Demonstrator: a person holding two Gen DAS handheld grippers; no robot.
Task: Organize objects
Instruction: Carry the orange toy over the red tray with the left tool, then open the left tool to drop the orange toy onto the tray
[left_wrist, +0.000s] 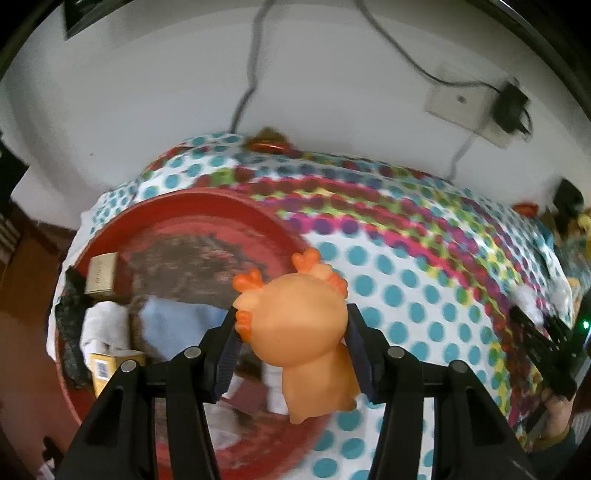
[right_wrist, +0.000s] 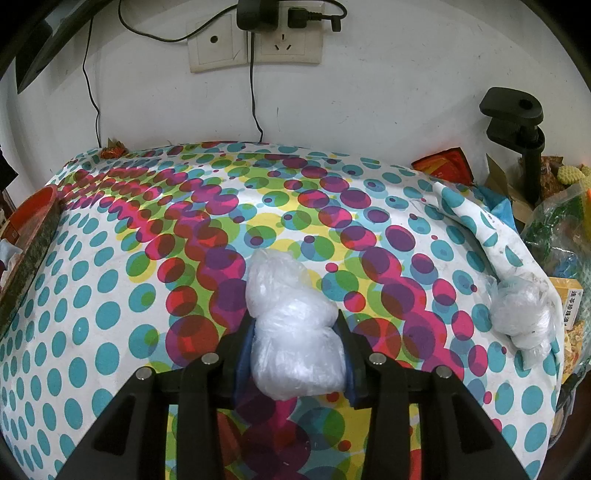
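The left gripper (left_wrist: 291, 343) is clenched on an orange rubber toy (left_wrist: 299, 332), an axolotl-like figure with frilled gills; the blue-padded fingers (left_wrist: 229, 354) press its head from both sides, jaws only partly apart because the toy fills the gap. The toy hangs clear of the cloth, over the near rim of a red tray (left_wrist: 207, 199).

The right gripper (right_wrist: 295, 350) grasps a crumpled clear plastic bag (right_wrist: 291, 328); its pads squeeze the lower bulge while the upper lobe sticks out ahead of the jaws. Whether the bag rests on the table (right_wrist: 110, 295) or is just lifted off it cannot be told.

Further out, the tray lies at the left edge of the polka-dot cloth and already carries a tan box (left_wrist: 101, 275), a white rolled cloth (left_wrist: 103, 325), a yellow box (left_wrist: 107, 369) and something pale blue, so part of the sorting looks done. The middle of the table is otherwise bare. A second plastic bag (right_wrist: 521, 314) lies loose near the right edge, beside a heap of packets, and still waits. By my reckoning the toy is about to go into the tray, then the held bag, then the loose one.
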